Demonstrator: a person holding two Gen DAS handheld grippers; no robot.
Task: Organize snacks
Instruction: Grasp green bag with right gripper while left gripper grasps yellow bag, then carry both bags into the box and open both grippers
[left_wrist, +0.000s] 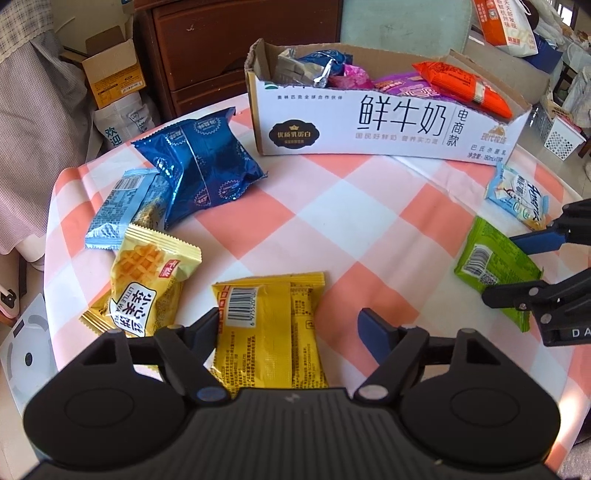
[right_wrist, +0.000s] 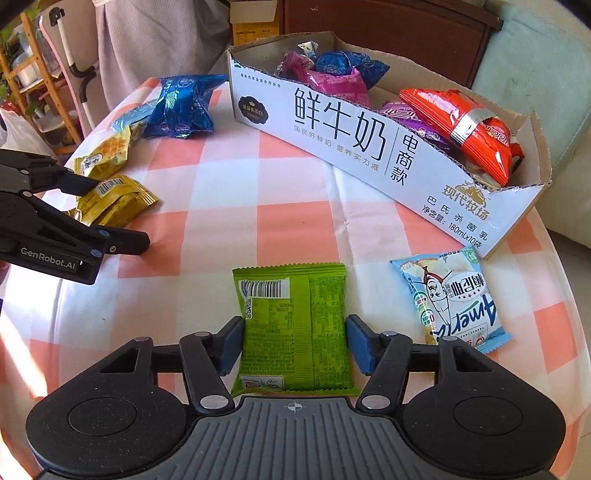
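I am at the pick-up step, with a packet lined up for each hand. My right gripper (right_wrist: 293, 341) straddles the green packet (right_wrist: 293, 325), which lies flat on the checked tablecloth (right_wrist: 288, 192). The blue pads stand right at its two long edges; they look to be touching, but the wrapper shows no pinch, so I would not call it a firm hold yet.

My left gripper (left_wrist: 291, 330) sits over the yellow packet (left_wrist: 269, 328) at the near edge of the table. The left pad touches the wrapper's side, but the right pad stands clear of it with cloth showing between, so those fingers are open around it.

The cardboard box (right_wrist: 369, 147) stands at the far side, already holding red, purple and blue packets. More snacks lie loose: the waffle packet (left_wrist: 147, 284) and the dark blue bag (left_wrist: 201, 162) to the left, the pale blue packet (right_wrist: 448, 299) to the right.

Next, I judge, both hands must close until the wrappers give, then lift and carry to the box. Slippery foil could slide out of a light squeeze.
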